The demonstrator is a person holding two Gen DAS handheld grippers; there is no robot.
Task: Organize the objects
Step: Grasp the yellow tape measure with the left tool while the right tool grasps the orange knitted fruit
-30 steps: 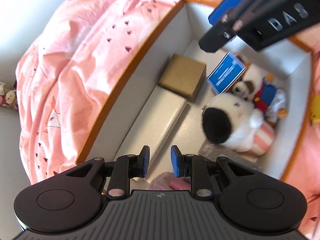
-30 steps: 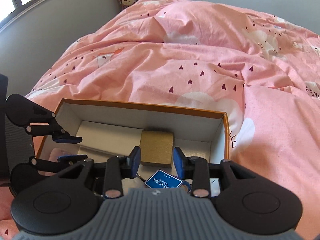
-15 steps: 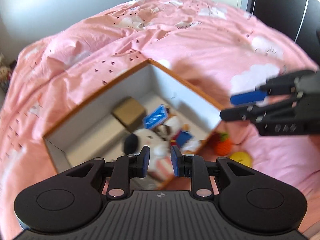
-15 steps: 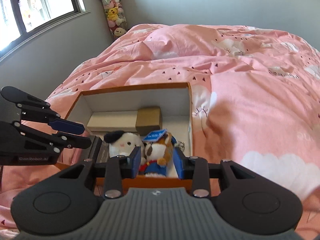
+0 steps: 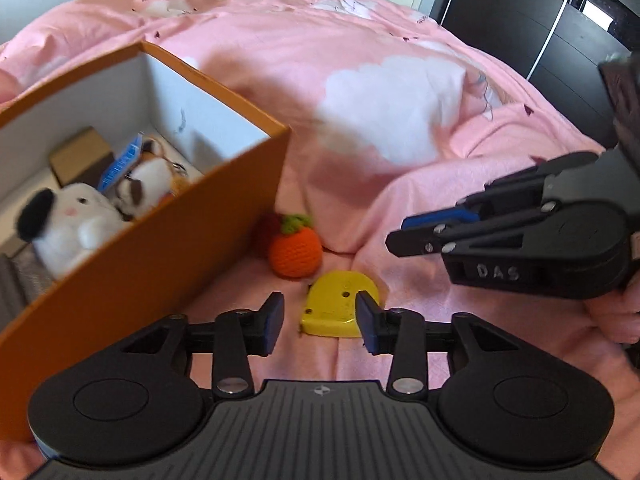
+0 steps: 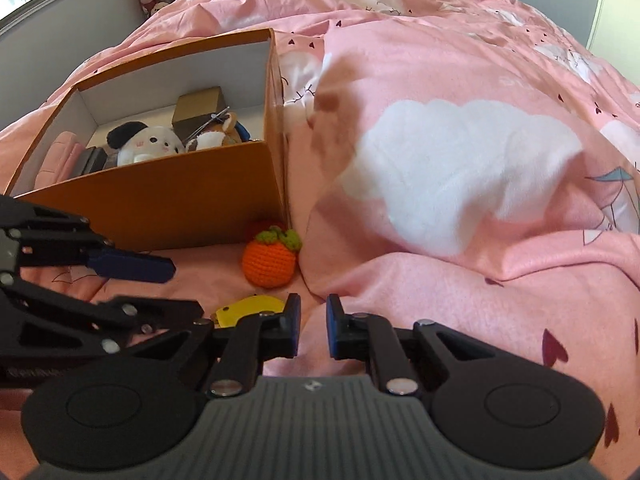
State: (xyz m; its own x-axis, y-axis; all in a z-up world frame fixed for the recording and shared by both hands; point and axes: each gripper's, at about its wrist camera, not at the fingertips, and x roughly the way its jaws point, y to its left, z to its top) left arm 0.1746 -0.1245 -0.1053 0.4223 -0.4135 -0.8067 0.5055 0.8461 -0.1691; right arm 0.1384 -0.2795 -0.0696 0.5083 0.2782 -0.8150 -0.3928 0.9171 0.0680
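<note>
At lower centre of the left view, the left gripper gapes, empty, before a yellow tape measure; the right gripper stands slightly parted, empty; an orange crochet fruit lies beside the box.

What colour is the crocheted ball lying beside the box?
Orange with a green top; the crocheted ball shows best in the left wrist view.

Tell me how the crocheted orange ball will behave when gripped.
The crocheted orange ball looks like soft yarn, so it will probably squash between the fingers and feel light. Being round, it may roll on the rumpled pink duvet if nudged, though the fabric should slow it.
</note>
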